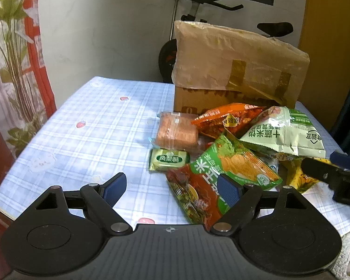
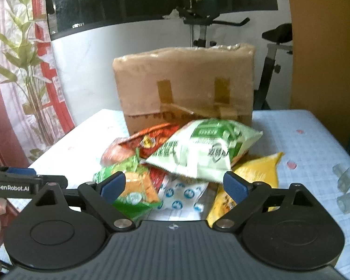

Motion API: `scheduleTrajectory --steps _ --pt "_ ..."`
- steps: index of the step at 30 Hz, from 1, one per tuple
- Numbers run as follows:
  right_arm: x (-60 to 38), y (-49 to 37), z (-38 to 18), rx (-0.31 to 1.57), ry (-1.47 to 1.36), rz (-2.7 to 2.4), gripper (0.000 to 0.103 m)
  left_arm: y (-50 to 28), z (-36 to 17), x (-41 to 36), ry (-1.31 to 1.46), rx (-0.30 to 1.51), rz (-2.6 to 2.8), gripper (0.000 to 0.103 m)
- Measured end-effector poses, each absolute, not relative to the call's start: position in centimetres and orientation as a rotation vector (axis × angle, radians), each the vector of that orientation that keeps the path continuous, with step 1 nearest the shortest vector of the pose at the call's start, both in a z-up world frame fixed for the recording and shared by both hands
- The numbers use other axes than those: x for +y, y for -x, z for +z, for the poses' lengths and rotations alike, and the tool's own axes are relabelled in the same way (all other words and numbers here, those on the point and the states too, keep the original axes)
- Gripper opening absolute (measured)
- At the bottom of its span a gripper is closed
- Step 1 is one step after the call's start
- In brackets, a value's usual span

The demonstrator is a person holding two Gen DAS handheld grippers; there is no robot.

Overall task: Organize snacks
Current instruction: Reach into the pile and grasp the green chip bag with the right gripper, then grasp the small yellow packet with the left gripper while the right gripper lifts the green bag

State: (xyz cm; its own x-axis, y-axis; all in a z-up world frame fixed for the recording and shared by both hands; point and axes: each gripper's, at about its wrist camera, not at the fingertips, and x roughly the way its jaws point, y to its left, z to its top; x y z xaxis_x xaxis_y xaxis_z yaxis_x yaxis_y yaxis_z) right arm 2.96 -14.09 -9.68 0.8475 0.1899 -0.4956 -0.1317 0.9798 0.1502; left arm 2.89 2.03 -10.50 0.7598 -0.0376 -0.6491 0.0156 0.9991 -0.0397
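A pile of snack packs lies on the checked tablecloth in front of a cardboard box point(image 1: 240, 70). In the left wrist view I see a wrapped brown cake point(image 1: 176, 131), a small green pack point(image 1: 169, 159), an orange bag point(image 1: 228, 119), a pale green bag point(image 1: 284, 133), a green-orange bag point(image 1: 240, 163) and a red-green bag point(image 1: 196, 193). My left gripper point(image 1: 171, 190) is open and empty, its right finger over the red-green bag. My right gripper point(image 2: 173, 185) is open and empty above the pile, over a white-blue pack point(image 2: 184, 196), beside a yellow bag point(image 2: 256, 175) and the pale green bag point(image 2: 203, 154).
The tablecloth point(image 1: 88, 126) is bare to the left of the pile. Some clear plastic pieces point(image 2: 347, 191) lie at the table's right. An exercise bike point(image 2: 275, 46), a curtain point(image 1: 14, 58) and a white wall stand behind the table. The right gripper shows in the left view point(image 1: 333, 177).
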Motion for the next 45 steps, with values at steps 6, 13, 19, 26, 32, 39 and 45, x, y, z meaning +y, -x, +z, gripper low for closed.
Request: scheduleTrajectory --steps 6,13,19,26,32,39,45 --pt "-13.0 -3.6 -10.6 0.565 -0.116 0.245 0.092 -2.7 -10.9 2.0 0.049 0.704 -0.027 0.086" --pt "-11.5 -5.6 -12.7 0.606 -0.194 0.365 0.094 -3.4 -11.1 3.0 0.051 0.67 0.003 0.085" --pt "-10.9 -8.0 -14.7 0.67 -0.338 0.352 0.098 -3.8 -11.5 4.1 0.07 0.674 0.019 0.084" --pt "-10.0 -9.7 -16.1 0.714 -0.378 0.351 0.098 -4.3 -12.5 5.3 0.117 0.692 0.036 0.082" --pt "-9.9 -10.5 -16.9 0.731 -0.428 0.366 0.085 -4.4 -12.9 5.7 0.141 0.705 0.028 0.081" --pt "-9.4 -9.8 -15.5 0.663 -0.392 0.427 0.059 -4.4 -12.9 5.9 0.162 0.71 0.024 0.081" --pt "-9.3 -7.9 -12.8 0.511 -0.297 0.417 0.058 -4.0 -12.5 5.6 0.171 0.69 0.018 0.081"
